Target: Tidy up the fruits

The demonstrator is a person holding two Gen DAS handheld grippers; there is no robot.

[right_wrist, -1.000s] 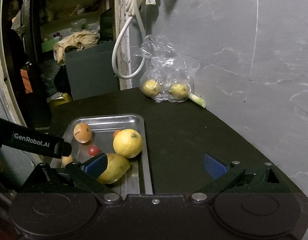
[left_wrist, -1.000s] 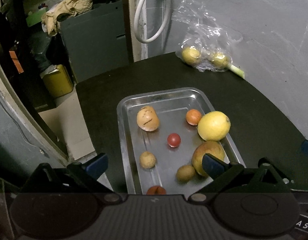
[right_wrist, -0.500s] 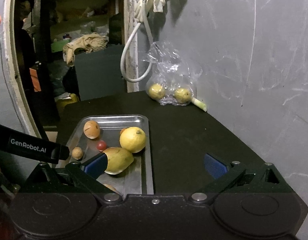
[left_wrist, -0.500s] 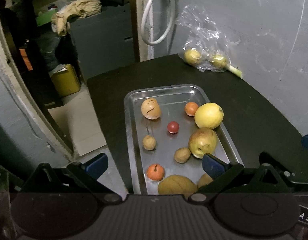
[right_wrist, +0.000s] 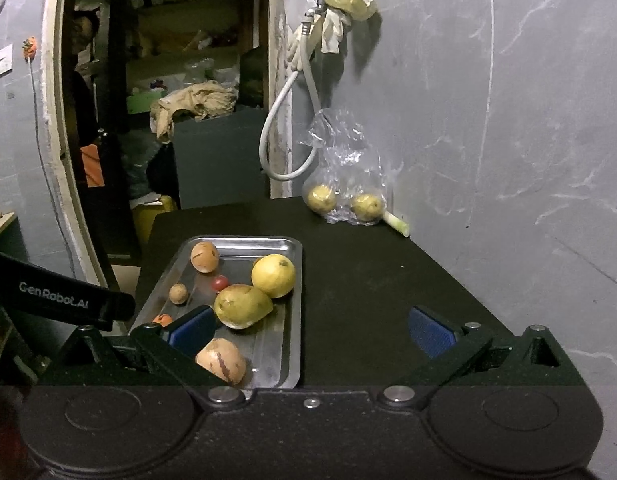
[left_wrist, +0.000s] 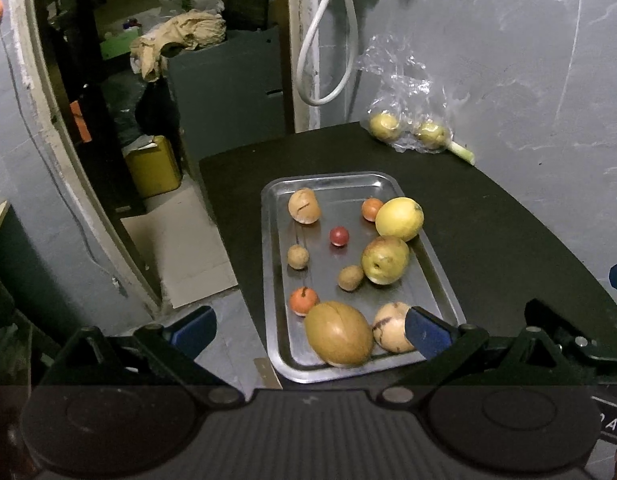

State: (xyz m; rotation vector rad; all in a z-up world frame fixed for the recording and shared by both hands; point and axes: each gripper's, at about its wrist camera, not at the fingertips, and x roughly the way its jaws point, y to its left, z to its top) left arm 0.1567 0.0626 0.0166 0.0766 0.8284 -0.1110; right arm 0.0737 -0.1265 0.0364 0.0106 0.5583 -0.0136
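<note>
Both cameras have drawn back and risen since the earlier frames: the whole metal tray (left_wrist: 448, 292) now shows in the left wrist view, where before its near end was cut off, and two more fruits appear at that end.

Tray sits on a black table (left_wrist: 508, 240), long axis running away from the viewer. Contents, far to near: a tan fruit with a dark mark (left_wrist: 304, 206), a small orange fruit (left_wrist: 371, 209), a large yellow citrus (left_wrist: 399, 219), a small red fruit (left_wrist: 339, 236), a small brown round fruit (left_wrist: 298, 257), a yellow-green fruit with brown blotches (left_wrist: 385, 260) touching the citrus, a second small brown fruit (left_wrist: 350, 277), a small orange fruit with a stem (left_wrist: 303, 300), a large brown oval fruit (left_wrist: 339, 333), and a pale fruit with dark streaks (left_wrist: 390, 332) just beside it.

Left gripper (left_wrist: 308, 330) is spread wide, nothing between its blue pads, held over the near end of the tray. Right gripper (right_wrist: 310, 330) is likewise spread and empty, over bare table just right of the tray.

Obstructions: the left gripper's right pad covers part of the streaked fruit. In the right wrist view, the left pad hides most of the stemmed orange fruit and the brown oval one cannot be made out. A clear plastic bag (left_wrist: 404, 120) by the wall holds two yellowish fruits; a green stalk (left_wrist: 462, 152) pokes out beside it, identity unclear.
</note>
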